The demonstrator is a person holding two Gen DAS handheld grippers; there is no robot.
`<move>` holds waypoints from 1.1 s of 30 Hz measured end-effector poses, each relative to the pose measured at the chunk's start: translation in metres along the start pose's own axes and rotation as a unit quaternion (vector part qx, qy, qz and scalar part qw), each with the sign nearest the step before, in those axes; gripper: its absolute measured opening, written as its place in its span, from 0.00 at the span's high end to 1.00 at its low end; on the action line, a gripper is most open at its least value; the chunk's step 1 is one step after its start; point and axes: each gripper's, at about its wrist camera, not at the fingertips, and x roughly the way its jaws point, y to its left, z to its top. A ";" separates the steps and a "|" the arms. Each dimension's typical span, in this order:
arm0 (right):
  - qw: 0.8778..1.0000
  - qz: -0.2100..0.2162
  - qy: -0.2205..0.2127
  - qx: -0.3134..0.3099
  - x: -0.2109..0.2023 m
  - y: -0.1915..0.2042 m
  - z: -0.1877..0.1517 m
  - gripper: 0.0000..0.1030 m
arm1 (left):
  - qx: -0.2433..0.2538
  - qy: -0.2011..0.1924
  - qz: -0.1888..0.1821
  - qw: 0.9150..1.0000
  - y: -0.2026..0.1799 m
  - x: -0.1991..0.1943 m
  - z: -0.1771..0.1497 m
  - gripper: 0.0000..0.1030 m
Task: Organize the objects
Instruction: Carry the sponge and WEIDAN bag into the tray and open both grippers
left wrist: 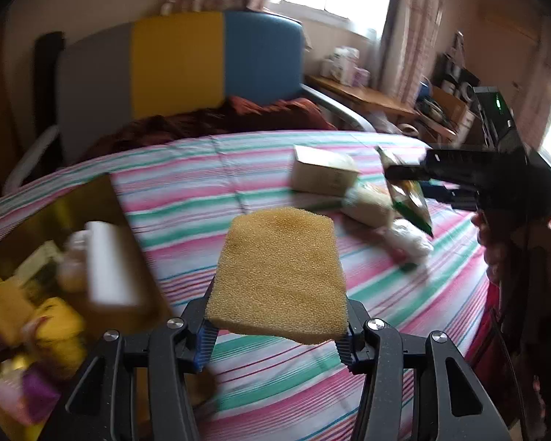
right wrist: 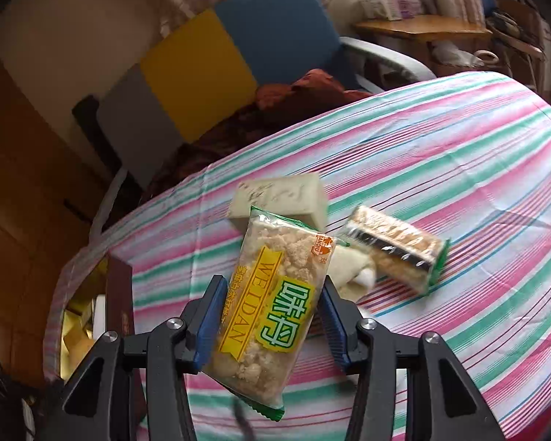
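Left gripper (left wrist: 275,334) pinching a yellow sponge (left wrist: 281,275) by its near edge, both blue pads pressed into the foam; the sponge is lifted clear above the striped sheet (left wrist: 209,183). Right gripper (right wrist: 272,325) clamped on a snack pack (right wrist: 272,305) with green ends and a yellow label, held tilted above the same sheet; in the left wrist view this gripper enters from the right, the pack hanging from it over the loose items.

At the left edge of the sheet, an open box (left wrist: 103,198) with a gold lining, already holding a white block (left wrist: 110,261) and several blurred yellow and purple items; in the right wrist view only its dark wall shows.

Loose on the sheet, well apart from the box: a pale carton (right wrist: 279,198), a second snack pack (right wrist: 396,248) just beside it, and a white bundle (right wrist: 352,268) between the two and partly behind the held pack.

Behind the bed: a grey, yellow and blue headboard (left wrist: 180,62), a rust-brown cloth (left wrist: 216,117) at its foot, a wooden table (left wrist: 363,95) under the window
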 end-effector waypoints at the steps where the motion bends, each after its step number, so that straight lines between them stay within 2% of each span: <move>1: 1.000 0.004 0.005 -0.008 0.003 0.005 -0.001 0.51 | -0.006 -0.004 0.005 1.000 0.007 -0.005 0.000 0.48; 6: 0.997 0.035 0.030 -0.061 0.008 0.062 -0.015 0.52 | -0.054 -0.029 0.040 0.997 0.053 -0.037 -0.004 0.48; 10: 0.991 0.071 0.045 -0.102 0.017 0.117 -0.022 0.51 | -0.095 -0.048 0.079 0.991 0.096 -0.057 -0.009 0.48; 16: 0.975 0.116 0.083 -0.170 0.048 0.210 -0.037 0.52 | -0.153 -0.060 0.139 0.977 0.158 -0.081 -0.024 0.48; 20: 0.967 0.128 0.096 -0.201 0.067 0.260 -0.040 0.51 | -0.180 -0.053 0.184 0.965 0.191 -0.086 -0.032 0.47; 22: 0.963 0.129 0.098 -0.215 0.077 0.287 -0.038 0.50 | -0.191 -0.056 0.195 0.960 0.201 -0.088 -0.036 0.43; 23: 0.963 0.126 0.094 -0.219 0.081 0.296 -0.037 0.49 | -0.192 -0.056 0.204 0.958 0.207 -0.087 -0.036 0.38; 24: 0.963 0.123 0.089 -0.222 0.084 0.301 -0.036 0.47 | -0.192 -0.054 0.209 0.957 0.212 -0.086 -0.038 0.37; 26: 0.964 0.119 0.082 -0.225 0.088 0.312 -0.035 0.31 | -0.197 -0.055 0.217 0.955 0.218 -0.087 -0.042 0.31; 28: 0.963 0.124 0.083 -0.222 0.086 0.315 -0.036 0.30 | -0.203 -0.057 0.218 0.953 0.221 -0.088 -0.046 0.26; 33: 0.960 0.104 0.079 -0.247 0.079 0.315 -0.058 0.29 | -0.206 -0.057 0.227 0.950 0.221 -0.092 -0.054 0.25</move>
